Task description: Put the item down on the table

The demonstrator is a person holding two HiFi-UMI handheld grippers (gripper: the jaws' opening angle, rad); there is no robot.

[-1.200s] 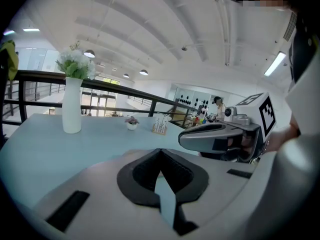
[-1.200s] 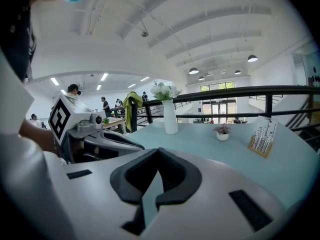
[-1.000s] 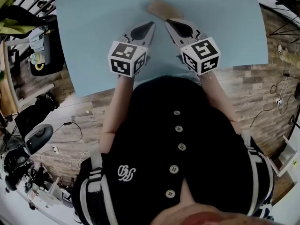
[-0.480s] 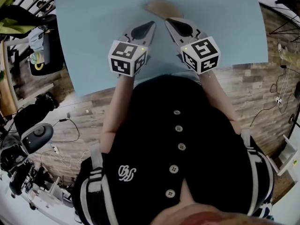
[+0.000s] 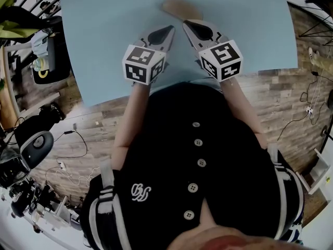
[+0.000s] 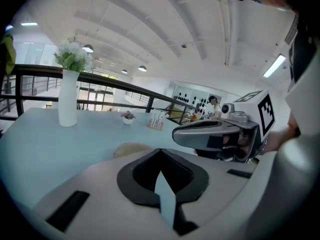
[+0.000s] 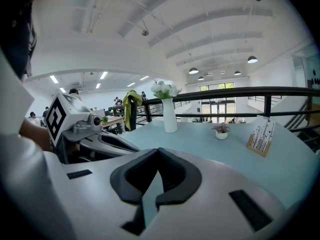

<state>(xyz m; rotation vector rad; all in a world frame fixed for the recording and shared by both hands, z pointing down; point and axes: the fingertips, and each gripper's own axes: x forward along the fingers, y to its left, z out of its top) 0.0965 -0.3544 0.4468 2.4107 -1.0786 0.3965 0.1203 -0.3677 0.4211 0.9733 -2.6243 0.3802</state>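
Note:
A flat tan item [image 5: 178,7] lies on the light blue table [image 5: 104,25], just beyond both sets of fingertips. My left gripper [image 5: 167,27] hovers low over the table with its jaws shut and nothing between them. Its own view shows the closed tips [image 6: 160,150] and the tan item [image 6: 131,149] just beyond them on the table. My right gripper [image 5: 186,23] is close beside it, also shut and empty [image 7: 158,150]. Neither gripper touches the item. Each gripper appears in the other's view: the right gripper [image 6: 215,134], the left gripper [image 7: 95,134].
At the table's far side stand a white vase with flowers [image 6: 67,104] [image 7: 170,114], a small potted plant [image 7: 221,131] [image 6: 128,117] and a wooden holder [image 7: 260,141] [image 6: 156,121]. A black railing [image 7: 250,91] runs behind the table. The near table edge [image 5: 171,90] is at the person's waist.
My left gripper has edged very slightly toward the right one. The right gripper and the tan item are where they were.

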